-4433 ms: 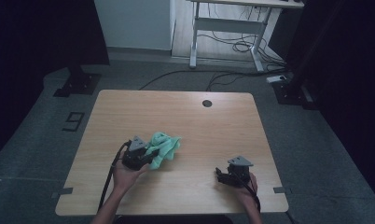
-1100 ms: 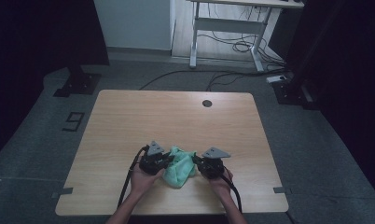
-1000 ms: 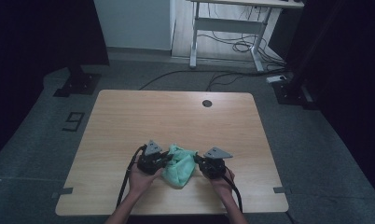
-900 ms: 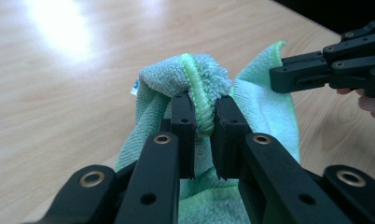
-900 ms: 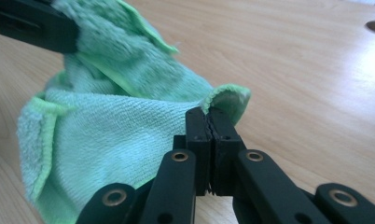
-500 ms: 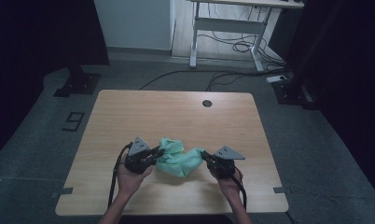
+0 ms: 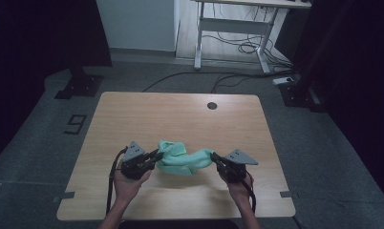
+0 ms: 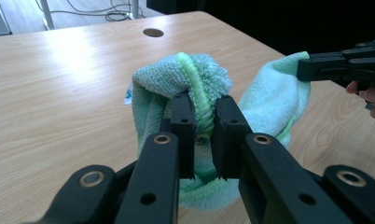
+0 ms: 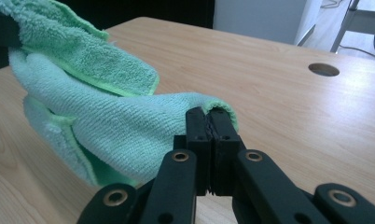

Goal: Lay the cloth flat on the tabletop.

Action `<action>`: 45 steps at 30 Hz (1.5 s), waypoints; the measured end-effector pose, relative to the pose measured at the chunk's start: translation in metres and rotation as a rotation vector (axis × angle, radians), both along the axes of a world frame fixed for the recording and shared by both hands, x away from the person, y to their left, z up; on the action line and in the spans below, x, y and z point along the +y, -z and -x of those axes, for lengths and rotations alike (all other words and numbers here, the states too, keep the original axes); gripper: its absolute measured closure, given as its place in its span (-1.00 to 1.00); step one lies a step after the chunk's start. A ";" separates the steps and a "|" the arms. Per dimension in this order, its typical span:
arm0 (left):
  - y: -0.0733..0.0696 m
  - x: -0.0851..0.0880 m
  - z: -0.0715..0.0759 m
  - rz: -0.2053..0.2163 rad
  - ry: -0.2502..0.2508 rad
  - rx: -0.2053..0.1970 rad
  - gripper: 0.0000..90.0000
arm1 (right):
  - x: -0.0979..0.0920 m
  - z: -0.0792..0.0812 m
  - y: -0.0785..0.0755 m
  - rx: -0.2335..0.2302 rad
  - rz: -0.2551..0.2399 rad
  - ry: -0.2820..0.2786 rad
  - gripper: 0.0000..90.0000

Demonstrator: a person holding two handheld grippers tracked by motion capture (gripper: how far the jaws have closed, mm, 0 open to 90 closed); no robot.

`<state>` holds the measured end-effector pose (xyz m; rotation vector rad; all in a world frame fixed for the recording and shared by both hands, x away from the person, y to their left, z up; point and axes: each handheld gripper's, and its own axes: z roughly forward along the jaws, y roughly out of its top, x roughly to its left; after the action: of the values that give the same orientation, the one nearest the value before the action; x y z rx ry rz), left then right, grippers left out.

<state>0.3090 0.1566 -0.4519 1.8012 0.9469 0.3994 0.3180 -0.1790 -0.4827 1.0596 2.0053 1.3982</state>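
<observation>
The step in hand looks like spreading a bunched green cloth [image 7: 183, 161] between two grippers, above the near half of the table [image 7: 180, 114] and on the person's side of its round cable hole [image 7: 212, 105]. The left gripper [image 8: 203, 122] is clamped on a thick fold with a stitched hem, and the right gripper [image 9: 208, 122] is pinched tight on a thin edge at the cloth's other end, its jaws almost meeting. To do this well, both grips should stay firm while the hands draw apart evenly and level, so the cloth opens out without either end slipping; the right hold is shallow, close to the jaw tips, and a sharp tug could free it. Lifting a little more would help the hanging middle clear the table. Several things are hard to read. The cloth's true corners are lost in the folds, so it is unclear whether either gripper holds a corner or merely an edge. In the high view the dim light blurs the sagging middle, which perhaps touches the wood. A small white label [image 8: 128, 96] is too small to read.
</observation>
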 end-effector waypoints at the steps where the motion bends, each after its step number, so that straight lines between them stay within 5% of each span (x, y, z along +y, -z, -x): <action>1: 0.000 0.000 0.000 0.000 0.000 0.000 0.79 | 0.000 0.000 0.000 0.000 0.000 0.000 0.97; 11: 0.003 0.005 0.011 0.029 0.019 0.009 0.77 | -0.003 0.007 -0.008 -0.016 -0.010 0.007 0.96; 16: 0.022 0.003 0.008 0.005 0.022 0.075 0.62 | -0.002 0.000 0.007 0.038 0.049 0.030 0.96; 29: 0.030 0.003 0.005 -0.035 0.010 0.098 0.65 | -0.009 -0.009 0.021 0.091 0.065 0.060 0.95; 33: 0.035 -0.005 -0.008 -0.069 -0.008 0.104 0.44 | -0.008 -0.012 0.027 0.115 0.077 0.058 0.95; 38: 0.042 -0.014 -0.053 -0.161 -0.043 0.153 0.20 | -0.010 -0.012 0.027 0.111 0.074 0.060 0.90; 45: 0.058 -0.014 -0.084 -0.220 -0.076 0.214 0.14 | -0.012 -0.014 0.028 0.117 0.071 0.056 0.87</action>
<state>0.3929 0.1425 -0.5102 2.0415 1.1596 0.3754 0.3315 -0.1909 -0.5103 1.1814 2.0747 1.2526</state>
